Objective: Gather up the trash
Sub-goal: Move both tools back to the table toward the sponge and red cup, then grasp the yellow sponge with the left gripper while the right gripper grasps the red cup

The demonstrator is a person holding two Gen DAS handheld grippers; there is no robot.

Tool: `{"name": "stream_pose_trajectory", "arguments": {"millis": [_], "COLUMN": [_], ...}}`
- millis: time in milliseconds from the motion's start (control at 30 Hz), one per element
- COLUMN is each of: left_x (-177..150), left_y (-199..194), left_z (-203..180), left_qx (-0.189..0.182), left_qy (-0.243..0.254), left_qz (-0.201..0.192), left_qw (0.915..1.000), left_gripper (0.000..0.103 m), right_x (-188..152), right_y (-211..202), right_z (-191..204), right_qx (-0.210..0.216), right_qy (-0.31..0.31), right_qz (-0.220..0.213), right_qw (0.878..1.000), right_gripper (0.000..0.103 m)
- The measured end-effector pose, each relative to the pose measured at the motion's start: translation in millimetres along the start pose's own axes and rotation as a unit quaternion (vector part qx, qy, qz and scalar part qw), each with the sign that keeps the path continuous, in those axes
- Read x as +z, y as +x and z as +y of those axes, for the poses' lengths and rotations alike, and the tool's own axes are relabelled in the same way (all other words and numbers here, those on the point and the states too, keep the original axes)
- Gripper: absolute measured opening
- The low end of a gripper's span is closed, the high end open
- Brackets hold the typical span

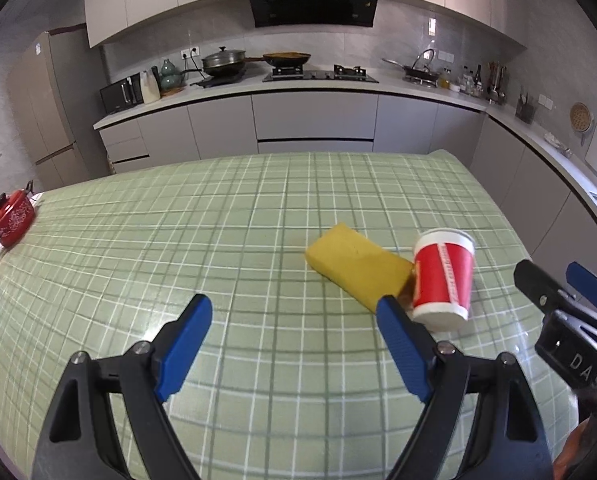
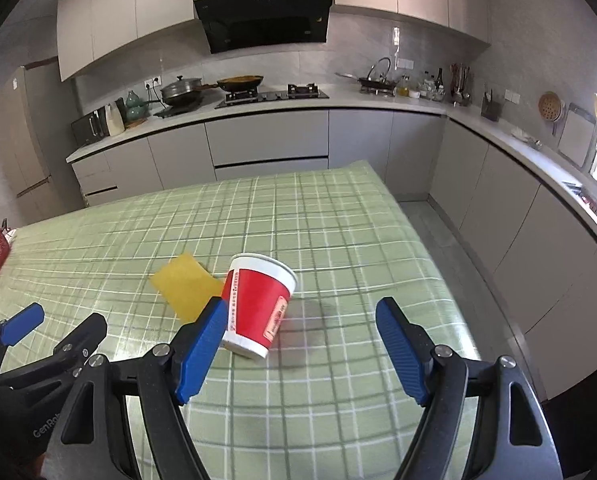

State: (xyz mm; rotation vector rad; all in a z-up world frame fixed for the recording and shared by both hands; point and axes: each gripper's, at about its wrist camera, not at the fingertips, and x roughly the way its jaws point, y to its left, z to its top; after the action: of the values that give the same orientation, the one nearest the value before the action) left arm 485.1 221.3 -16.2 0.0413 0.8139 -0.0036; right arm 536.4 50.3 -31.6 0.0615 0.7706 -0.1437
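From my left wrist camera, the left hand-held gripper [image 1: 294,312] is spread wide with nothing between its blue fingers [image 1: 186,344], hanging over the green checked table [image 1: 138,248]. Ahead and to the right lies a yellow sponge [image 1: 354,266], flat on the cloth. Just beside it, at its right end, stands a red paper cup [image 1: 444,278] with a white rim, tilted, its open mouth facing away from me. I cannot tell whether cup and sponge touch. The right hand-held gripper [image 1: 558,280] shows at the right edge, near the cup. A red pot [image 1: 14,216] sits at the table's far left edge.

From my right wrist camera, the right hand-held gripper [image 2: 300,314] is also released, jaws wide apart. The red paper cup [image 2: 258,304] sits tilted between them, close against the left blue finger [image 2: 202,344], well apart from the right one. The yellow sponge [image 2: 184,286] lies behind and left of the cup. The left hand-held gripper [image 2: 64,322] shows at the lower left.
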Motion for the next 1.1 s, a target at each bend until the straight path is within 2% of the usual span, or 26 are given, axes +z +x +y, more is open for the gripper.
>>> {"name": "stream_pose_trajectory", "arguments": {"millis": [333, 600, 767, 1100], "left_x": [9, 14, 17, 26], "left_y": [33, 49, 55, 61], "left_z": [5, 3, 0, -20], "left_qx": [0.006, 0.002, -0.007, -0.034], "left_qy": [0.003, 0.000, -0.001, 0.005], "left_qz": [0.022, 0.030, 0.036, 0.044], "left_qw": [0.9997, 0.9995, 0.9993, 0.9984], "left_gripper": [0.085, 0.085, 0.085, 0.085], "right_x": [6, 5, 0, -3], "right_y": [59, 87, 96, 97], "right_z": [16, 20, 20, -10], "right_qx": [0.018, 0.026, 0.028, -0.003], "right_qy": [0.004, 0.006, 0.008, 0.031], "right_qz": [0.039, 0.062, 0.070, 0.059], "right_qw": [0.999, 0.998, 0.997, 0.998], "right_gripper": [0.078, 0.078, 0.078, 0.076]}}
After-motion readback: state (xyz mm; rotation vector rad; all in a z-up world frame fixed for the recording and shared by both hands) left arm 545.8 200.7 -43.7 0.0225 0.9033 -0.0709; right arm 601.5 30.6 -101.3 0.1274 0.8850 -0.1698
